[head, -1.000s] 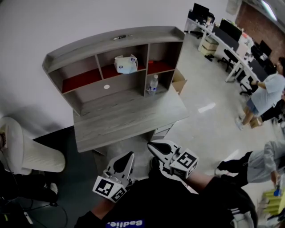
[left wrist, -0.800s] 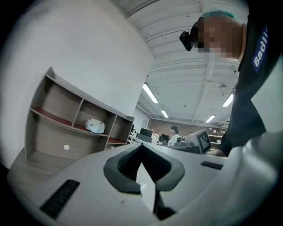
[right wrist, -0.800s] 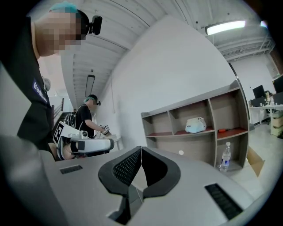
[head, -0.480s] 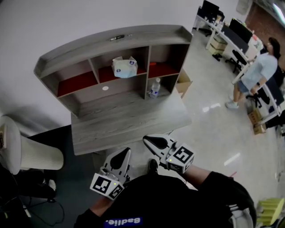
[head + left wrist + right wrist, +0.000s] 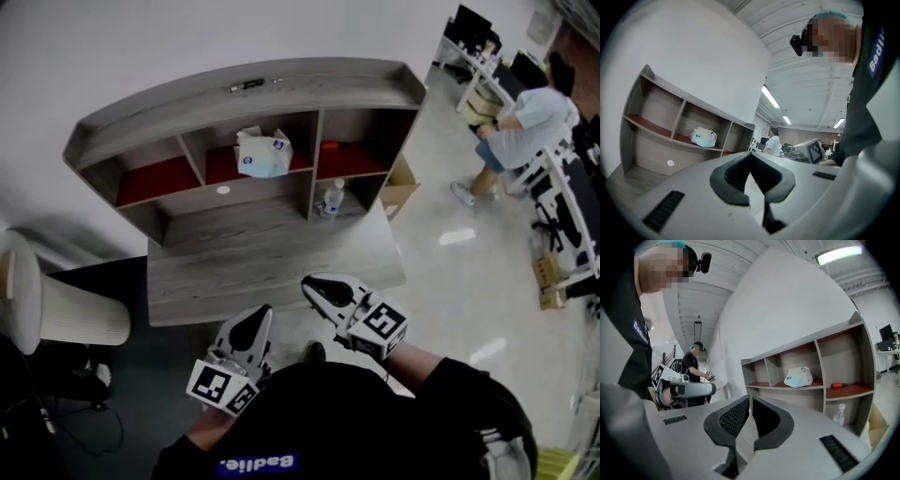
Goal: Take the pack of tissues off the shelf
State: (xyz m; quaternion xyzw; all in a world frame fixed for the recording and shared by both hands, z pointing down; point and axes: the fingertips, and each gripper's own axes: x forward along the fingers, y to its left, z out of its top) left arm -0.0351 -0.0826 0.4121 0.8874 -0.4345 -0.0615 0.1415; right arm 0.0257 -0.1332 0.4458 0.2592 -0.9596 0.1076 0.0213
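Pack of tissues sits untouched in the middle upper compartment of the shelf, well ahead of both tools, across the surface. We hold the left tool and right tool side by side short of the surface's near edge, each with jaws pressed together and empty. We judge the task barely begun: approach, opening, grasp and lift-off all remain. What appears to be a small bottle stands ahead of the right tool.
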